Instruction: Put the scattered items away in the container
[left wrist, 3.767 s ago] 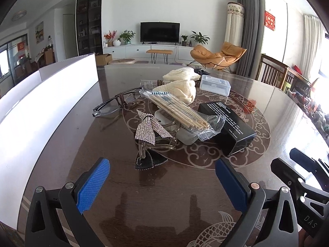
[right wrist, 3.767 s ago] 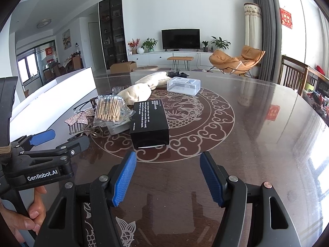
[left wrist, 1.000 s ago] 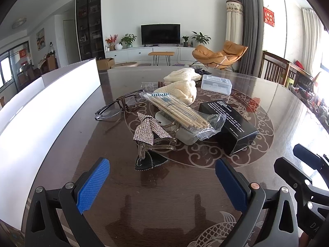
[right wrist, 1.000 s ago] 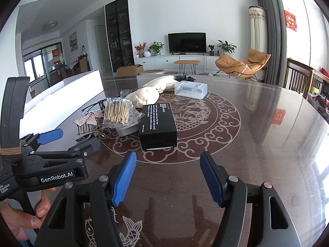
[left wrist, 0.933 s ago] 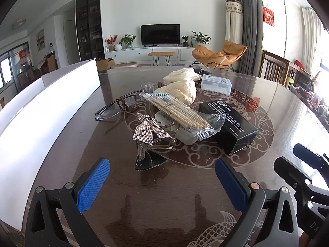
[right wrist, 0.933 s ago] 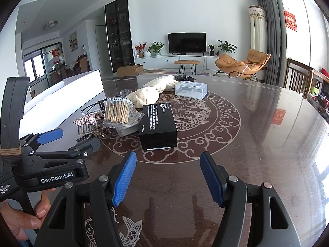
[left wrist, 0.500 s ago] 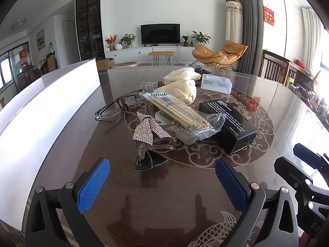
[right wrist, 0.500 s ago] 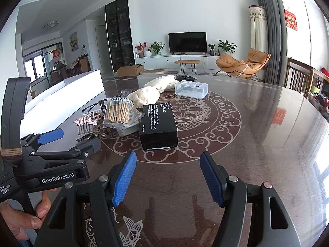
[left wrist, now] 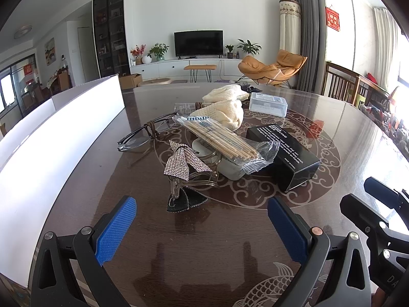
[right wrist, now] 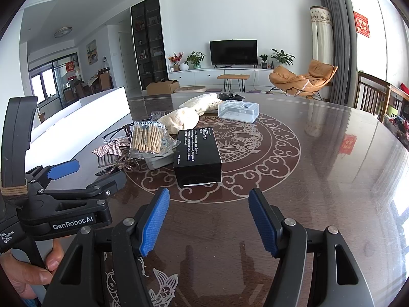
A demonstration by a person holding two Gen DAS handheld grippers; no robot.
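Scattered items lie mid-table: a sparkly bow hair clip (left wrist: 184, 166), a bag of wooden sticks (left wrist: 222, 140) on a white case, a black box (left wrist: 283, 151), glasses (left wrist: 143, 135), cream knit pouches (left wrist: 225, 113) and a clear plastic box (left wrist: 268, 103). A long white container (left wrist: 58, 133) stands on the left. My left gripper (left wrist: 202, 230) is open and empty, just short of the hair clip. My right gripper (right wrist: 209, 221) is open and empty, just short of the black box (right wrist: 198, 153). The left gripper also shows in the right wrist view (right wrist: 87, 171).
The dark glossy round table (right wrist: 319, 168) reaches far to the right. Wooden chairs (left wrist: 342, 87) stand beyond its right edge. A living room with a TV and an orange lounge chair lies behind.
Almost nothing has moved. Both grippers stay open and hover in the same spots; since 3.8 s ago the right view has shifted slightly.
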